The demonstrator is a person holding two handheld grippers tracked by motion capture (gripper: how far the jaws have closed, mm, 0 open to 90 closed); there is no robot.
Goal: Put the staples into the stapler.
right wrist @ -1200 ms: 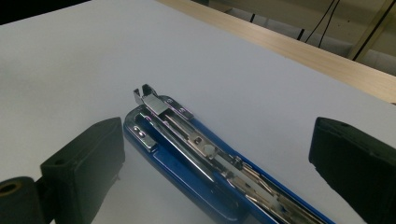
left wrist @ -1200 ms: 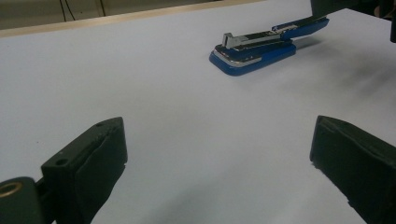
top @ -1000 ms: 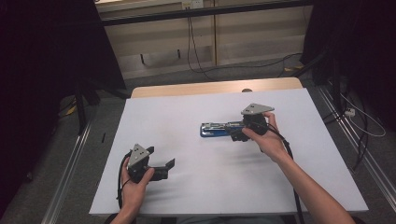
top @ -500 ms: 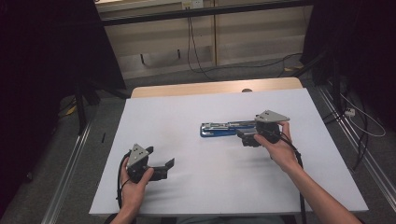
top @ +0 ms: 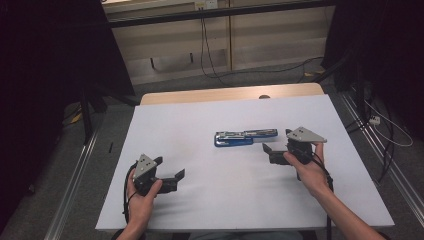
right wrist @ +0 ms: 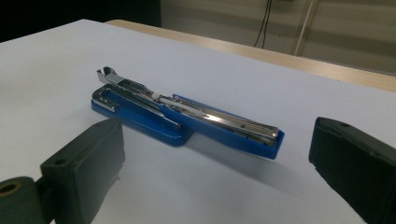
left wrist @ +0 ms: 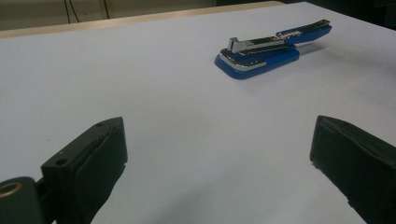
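The right tool (top: 274,150) has backed off the blue stapler (top: 245,137) toward the bench's right edge, jaws spread, so the stapler lies released mid-bench, swung open. The left tool (top: 177,177) rests near the front-left corner, jaws spread, hand (top: 142,197) low behind it.

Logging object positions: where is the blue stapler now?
In the high view the stapler lies opened flat mid-table, just left of the right claw, untouched.
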